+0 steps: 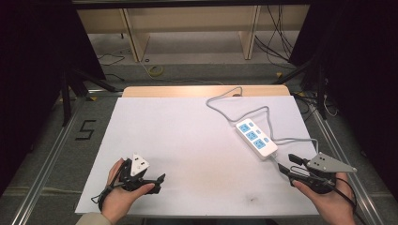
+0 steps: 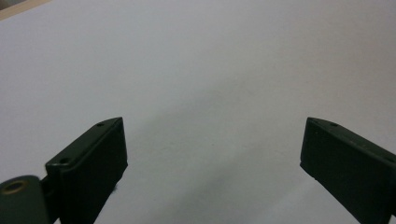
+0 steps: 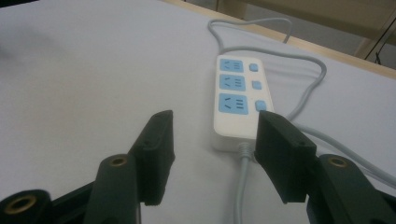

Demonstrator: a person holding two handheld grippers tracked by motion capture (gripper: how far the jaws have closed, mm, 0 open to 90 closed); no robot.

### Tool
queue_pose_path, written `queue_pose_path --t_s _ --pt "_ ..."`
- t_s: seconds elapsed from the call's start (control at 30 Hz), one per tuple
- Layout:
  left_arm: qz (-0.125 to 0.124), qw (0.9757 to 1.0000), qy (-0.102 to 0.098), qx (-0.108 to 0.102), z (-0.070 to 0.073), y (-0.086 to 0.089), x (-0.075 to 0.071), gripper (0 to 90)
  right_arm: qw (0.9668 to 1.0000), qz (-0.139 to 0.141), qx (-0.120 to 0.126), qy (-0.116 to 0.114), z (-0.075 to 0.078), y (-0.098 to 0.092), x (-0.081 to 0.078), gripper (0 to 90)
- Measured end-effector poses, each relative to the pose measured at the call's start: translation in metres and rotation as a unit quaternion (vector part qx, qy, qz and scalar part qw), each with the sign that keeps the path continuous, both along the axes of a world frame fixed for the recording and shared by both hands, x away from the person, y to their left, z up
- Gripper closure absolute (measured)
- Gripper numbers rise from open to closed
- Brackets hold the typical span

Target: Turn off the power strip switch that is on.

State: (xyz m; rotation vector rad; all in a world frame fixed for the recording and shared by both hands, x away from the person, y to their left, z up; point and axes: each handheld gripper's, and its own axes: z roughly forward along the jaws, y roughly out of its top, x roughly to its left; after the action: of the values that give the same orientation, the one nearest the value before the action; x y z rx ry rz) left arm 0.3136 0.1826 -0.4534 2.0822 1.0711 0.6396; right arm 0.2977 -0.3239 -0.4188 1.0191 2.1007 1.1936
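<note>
White tabletop (image 1: 187,140), a sheet-like surface over a wooden board whose far edge shows. A white power strip (image 1: 256,137) with three blue sockets and small blue switches lies on the right half of the tabletop, set at an angle, its near end toward the right gripper (image 1: 285,164). Its grey cord (image 1: 225,108) leaves the near end, curves round the right side of the strip and snakes off over the far edge of the tabletop. Right gripper held in the person's right hand (image 1: 328,199) at the near right corner, grey three-cornered plate on top, pointing toward the strip. In the right gripper view its fingers (image 3: 154,149) stand released and wide apart, nothing between the pads; the strip's near end lies just beyond the fingertips, the right-hand finger overlapping its corner in the picture, contact not certain. Left gripper (image 1: 159,180) in the left hand (image 1: 119,197) at the near left, well apart from the strip. In the left gripper view its fingers (image 2: 93,158) are spread wide, released, low over bare white surface.
</note>
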Motion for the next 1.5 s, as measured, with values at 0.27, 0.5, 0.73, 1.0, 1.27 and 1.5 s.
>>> queue_pose_path --t_s 0.27,0.5,0.73,1.0,1.27,1.5 --pt "0.002 1.0000 -0.001 0.001 0.000 0.000 0.000 6.9 0.9999 -0.003 -0.015 0.008 0.008 0.001 -0.001 62.8" --pt "0.002 1.0000 0.000 0.001 -0.001 -0.001 0.001 7.2 0.9975 -0.006 -0.057 0.042 0.018 0.008 0.006 88.3" --pt "0.001 1.0000 -0.001 0.003 -0.001 -0.001 0.001 7.2 0.9945 -0.010 -0.075 0.072 0.030 0.011 0.022 90.0" --pt "0.001 1.0000 0.000 0.002 -0.001 -0.001 0.001 7.3 0.9925 -0.014 -0.072 0.098 0.040 0.014 0.039 90.0" --pt "0.003 1.0000 0.001 0.002 -0.001 -0.001 0.001 7.5 0.9906 -0.030 -0.062 0.118 0.052 0.012 0.055 90.0" --pt "0.003 1.0000 0.001 0.002 -0.001 -0.001 0.001 7.7 0.9877 -0.031 -0.078 0.132 0.059 0.012 0.069 90.0"
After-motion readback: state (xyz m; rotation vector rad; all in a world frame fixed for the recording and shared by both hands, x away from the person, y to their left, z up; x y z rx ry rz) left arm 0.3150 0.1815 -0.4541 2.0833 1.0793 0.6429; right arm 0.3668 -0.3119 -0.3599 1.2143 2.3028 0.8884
